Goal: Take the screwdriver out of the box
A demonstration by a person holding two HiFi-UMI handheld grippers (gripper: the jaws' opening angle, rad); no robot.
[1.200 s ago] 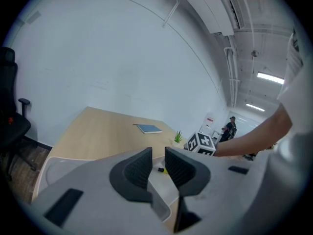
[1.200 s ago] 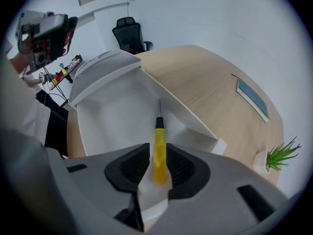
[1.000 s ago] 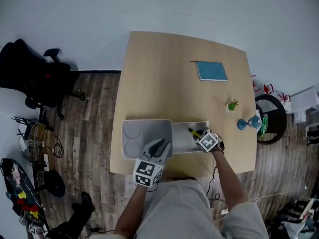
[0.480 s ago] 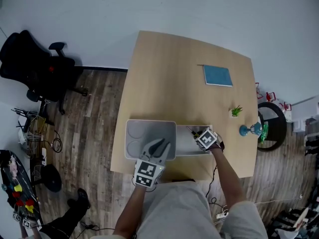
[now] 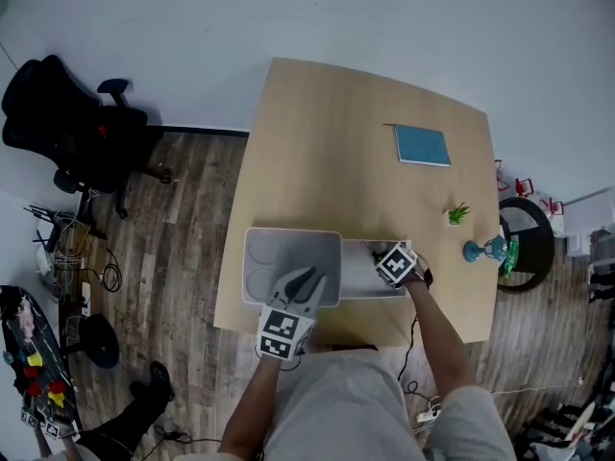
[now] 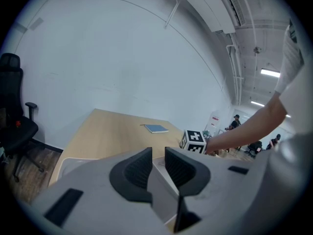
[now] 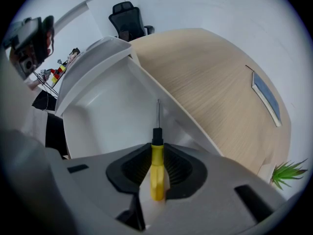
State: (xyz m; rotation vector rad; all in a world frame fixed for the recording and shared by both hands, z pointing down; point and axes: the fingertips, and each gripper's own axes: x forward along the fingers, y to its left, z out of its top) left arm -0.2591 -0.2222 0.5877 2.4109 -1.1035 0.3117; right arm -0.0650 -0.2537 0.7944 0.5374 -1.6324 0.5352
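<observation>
Head view: a rounded light-wood table (image 5: pixel 336 142) carries a white plastic box (image 5: pixel 357 275) at its near edge. The grey lid (image 5: pixel 274 248), moulded w/ two round hollows, is open to the left. The left gripper (image 5: pixel 306 277) lies over the lid. The right gripper (image 5: pixel 394 262) points down into the box, and its marker cube hides the screwdriver here.

Left gripper view: the ribbed black pads (image 6: pixel 137 169) stand almost together and pinch a thin pale edge of the lid.

Right gripper view: the screwdriver (image 7: pixel 157 155) is inside the box, over the smooth white bottom. Its yellow plastic handle sits btw. the dark pads, w/ the black collar and thin steel shaft pointing away. The jaws have just been closing and press on the handle.
</observation>
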